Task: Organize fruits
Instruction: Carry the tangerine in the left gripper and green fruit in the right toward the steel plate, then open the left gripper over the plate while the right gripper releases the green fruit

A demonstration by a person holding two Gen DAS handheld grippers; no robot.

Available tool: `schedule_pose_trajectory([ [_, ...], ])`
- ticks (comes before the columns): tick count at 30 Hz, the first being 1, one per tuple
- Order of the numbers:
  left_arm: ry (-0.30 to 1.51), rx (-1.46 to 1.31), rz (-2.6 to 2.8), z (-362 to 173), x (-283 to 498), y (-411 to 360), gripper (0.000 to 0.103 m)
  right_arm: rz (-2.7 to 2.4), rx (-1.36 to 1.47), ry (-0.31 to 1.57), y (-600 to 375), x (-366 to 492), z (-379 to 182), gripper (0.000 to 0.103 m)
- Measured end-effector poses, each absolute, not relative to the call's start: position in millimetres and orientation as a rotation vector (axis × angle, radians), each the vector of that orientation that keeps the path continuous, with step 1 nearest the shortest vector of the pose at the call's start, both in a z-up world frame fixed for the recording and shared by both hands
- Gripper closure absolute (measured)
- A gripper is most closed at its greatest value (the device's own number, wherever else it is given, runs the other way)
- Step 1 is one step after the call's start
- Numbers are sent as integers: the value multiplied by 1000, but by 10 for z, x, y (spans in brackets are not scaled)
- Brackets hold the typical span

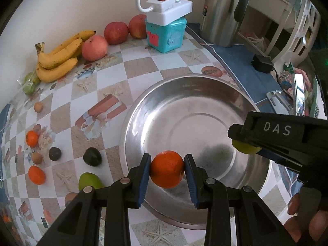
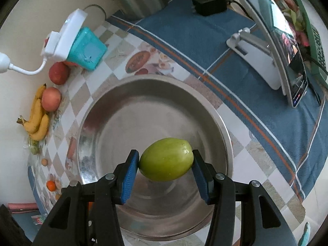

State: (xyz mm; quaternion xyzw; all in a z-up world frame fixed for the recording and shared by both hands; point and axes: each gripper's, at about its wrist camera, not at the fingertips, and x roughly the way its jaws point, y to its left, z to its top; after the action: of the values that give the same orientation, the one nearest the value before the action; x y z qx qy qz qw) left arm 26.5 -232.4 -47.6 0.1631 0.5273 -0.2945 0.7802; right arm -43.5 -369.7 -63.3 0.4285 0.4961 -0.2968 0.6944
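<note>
Plain cream wall (image 1: 61,10) behind table. Table covered by checkered picture-print oilcloth (image 1: 86,86), blue striped cloth (image 2: 205,47) along one side. White slatted chair (image 1: 295,30) beyond table edge. Soft daylight, glare on the cloth.

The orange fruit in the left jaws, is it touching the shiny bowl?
Cannot tell. In the left wrist view the left gripper is shut on the orange fruit over the bowl, but no gap or contact underneath shows.
</note>
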Motion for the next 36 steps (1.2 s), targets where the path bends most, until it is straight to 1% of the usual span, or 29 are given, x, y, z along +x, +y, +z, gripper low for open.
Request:
schedule_pose_trajectory([
  [7, 1172, 362, -631, -583, 264, -2335, 67, -658, 977, 1163, -3687, -419, -771, 49],
  [10, 1189, 368, -621, -618, 273, -2334, 64, -671, 968, 1156, -3705, -430, -746, 48],
  [11, 1193, 369, -620, -624, 270, -2333, 62, -669, 969, 1148, -3710, -434, -731, 47],
  [12, 1195, 366, -623, -623, 269, -2334, 54, -668, 965, 1144, -3714, -434, -716, 44],
  [13, 1195, 364, -626, -616, 266, -2337, 45, -669, 955, 1143, -3715, -439, -696, 44],
  [15, 1192, 361, -634, -584, 256, -2345, 39, -676, 938, 1140, -3715, -436, -659, 44],
  [24, 1186, 330, -630, -398, 330, -2260, 36, -695, 859, 1079, -3715, -462, -370, 44],
  [30, 1196, 240, -526, -295, 627, -1919, 36, -683, 832, 1110, -3679, -396, -407, 44],
  [36, 1162, 196, -388, -184, 923, -1479, 34, -670, 790, 1125, -3604, -339, -363, 44],
])
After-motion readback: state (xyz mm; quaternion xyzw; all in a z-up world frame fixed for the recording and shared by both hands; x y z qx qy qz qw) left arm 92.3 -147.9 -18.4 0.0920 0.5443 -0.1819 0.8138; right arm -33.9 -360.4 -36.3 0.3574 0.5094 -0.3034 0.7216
